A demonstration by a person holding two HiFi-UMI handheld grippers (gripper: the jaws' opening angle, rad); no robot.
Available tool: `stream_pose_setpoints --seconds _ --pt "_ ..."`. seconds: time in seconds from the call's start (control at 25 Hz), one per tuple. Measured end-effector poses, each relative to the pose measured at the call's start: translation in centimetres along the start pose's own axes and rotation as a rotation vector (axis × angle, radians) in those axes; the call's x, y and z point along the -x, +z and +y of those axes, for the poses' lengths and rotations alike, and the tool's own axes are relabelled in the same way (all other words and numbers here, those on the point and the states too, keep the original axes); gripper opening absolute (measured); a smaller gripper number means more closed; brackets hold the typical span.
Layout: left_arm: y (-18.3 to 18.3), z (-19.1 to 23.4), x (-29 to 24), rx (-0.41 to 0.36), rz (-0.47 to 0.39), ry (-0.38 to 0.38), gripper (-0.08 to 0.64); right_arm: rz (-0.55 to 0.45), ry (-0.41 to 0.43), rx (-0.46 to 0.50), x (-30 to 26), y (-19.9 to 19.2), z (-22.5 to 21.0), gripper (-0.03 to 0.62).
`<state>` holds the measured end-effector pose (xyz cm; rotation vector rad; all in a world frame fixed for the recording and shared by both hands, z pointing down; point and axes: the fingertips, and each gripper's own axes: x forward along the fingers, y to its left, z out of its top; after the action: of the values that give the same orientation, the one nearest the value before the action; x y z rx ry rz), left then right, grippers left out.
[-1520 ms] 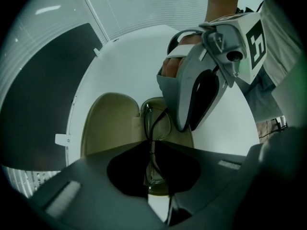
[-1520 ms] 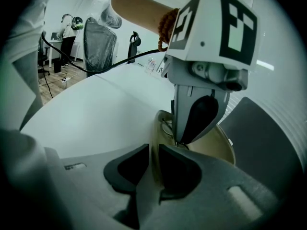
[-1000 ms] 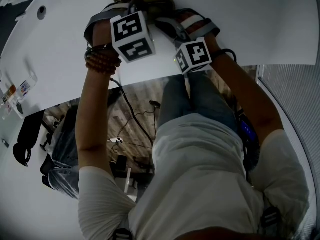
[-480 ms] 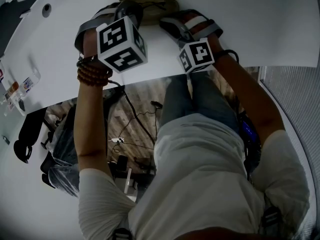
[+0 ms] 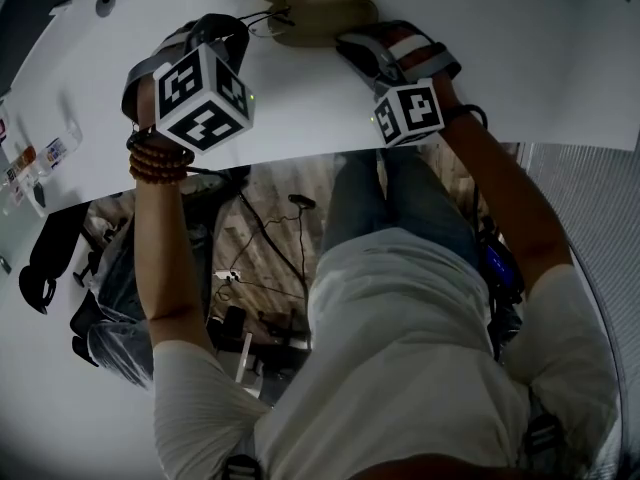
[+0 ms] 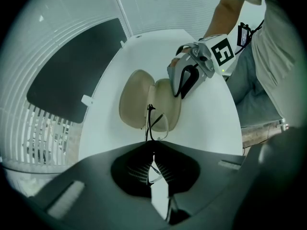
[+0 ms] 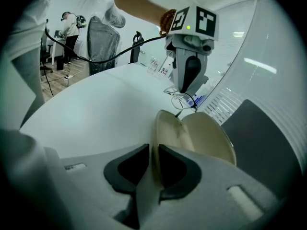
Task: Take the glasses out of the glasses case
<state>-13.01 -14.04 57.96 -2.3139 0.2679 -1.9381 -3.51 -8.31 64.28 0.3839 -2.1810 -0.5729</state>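
The beige glasses case (image 5: 320, 3) lies open on the white table (image 5: 520, 58), both halves showing (image 6: 144, 99). My right gripper (image 7: 152, 159) is shut on the near wall of the case (image 7: 204, 133) and holds it down. My left gripper (image 6: 152, 150) is shut on the thin-framed glasses (image 6: 154, 126), which hang out of the case, just beside its rim. In the head view the left gripper (image 5: 238, 30) stands left of the case with the glasses (image 5: 268, 18) at its tips. In the right gripper view the left gripper (image 7: 188, 87) is lifted beyond the case.
Small items (image 5: 40, 158) lie at the table's left edge, and a round cable hole (image 5: 105, 3) is behind them. A dark panel (image 6: 67, 66) lies beyond the table. Chairs (image 7: 103, 40) and a person (image 7: 69, 25) are past the table's side.
My left gripper has moved left and up, away from the case, carrying the glasses out with it. The right gripper has stayed on the case.
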Motion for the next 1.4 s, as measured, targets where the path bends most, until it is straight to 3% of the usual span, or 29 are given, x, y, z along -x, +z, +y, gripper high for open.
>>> stream_pose_setpoints --seconds 0.52,1.4 --pt "-7.8 -1.1 -1.5 0.142 0.066 -0.019 0.009 0.021 0.002 -0.006 0.5 0.1 -0.5 0.054" --pt "-8.5 -0.8 -4.5 0.173 0.055 -0.039 0.011 0.017 -0.015 -0.012 0.2 -0.1 -1.1 0.049"
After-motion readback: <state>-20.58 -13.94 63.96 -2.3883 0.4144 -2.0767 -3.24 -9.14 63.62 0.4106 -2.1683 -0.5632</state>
